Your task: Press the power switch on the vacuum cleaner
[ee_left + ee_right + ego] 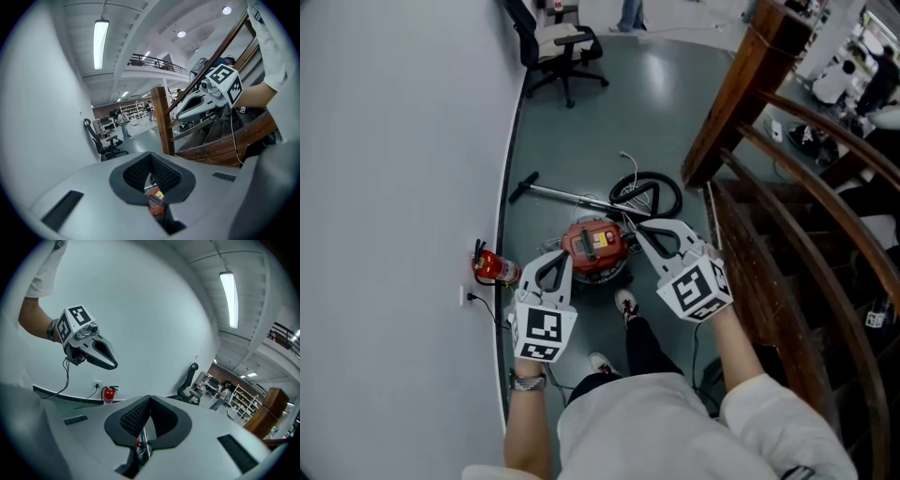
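The red vacuum cleaner [598, 248] stands on the floor [581, 141], well below both grippers. The left gripper [561, 261] and right gripper [643, 234] have their fingers pressed together, pinching nothing. Neither touches the machine, so the switch press seems to remain.

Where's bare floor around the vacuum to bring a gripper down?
Bare floor lies beyond the wand and hose, up to the chair. Crowded: extinguisher and wall left of the vacuum, stairs right, the person's shoes on the near side.
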Motion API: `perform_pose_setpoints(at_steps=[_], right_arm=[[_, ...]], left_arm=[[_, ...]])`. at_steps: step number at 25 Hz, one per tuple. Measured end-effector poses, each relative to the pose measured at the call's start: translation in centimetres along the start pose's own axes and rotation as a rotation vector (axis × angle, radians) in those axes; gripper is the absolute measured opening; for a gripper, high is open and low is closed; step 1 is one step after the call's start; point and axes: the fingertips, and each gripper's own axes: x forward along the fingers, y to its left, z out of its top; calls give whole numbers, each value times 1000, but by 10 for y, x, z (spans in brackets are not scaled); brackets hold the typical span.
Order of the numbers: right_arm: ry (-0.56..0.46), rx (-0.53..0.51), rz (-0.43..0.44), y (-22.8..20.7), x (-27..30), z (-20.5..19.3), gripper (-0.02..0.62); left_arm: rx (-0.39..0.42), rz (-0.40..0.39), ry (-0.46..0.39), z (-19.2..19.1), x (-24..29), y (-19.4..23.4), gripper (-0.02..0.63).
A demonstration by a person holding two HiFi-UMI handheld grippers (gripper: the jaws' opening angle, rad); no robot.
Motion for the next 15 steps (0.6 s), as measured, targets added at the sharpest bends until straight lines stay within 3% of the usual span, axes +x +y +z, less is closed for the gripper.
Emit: perform_pose_setpoints(at_steps=[15], right_arm=[[-40,-102,-89,26,-78,64,28]], left_arm=[[77,4,-113,35,-73,-17,-2]])
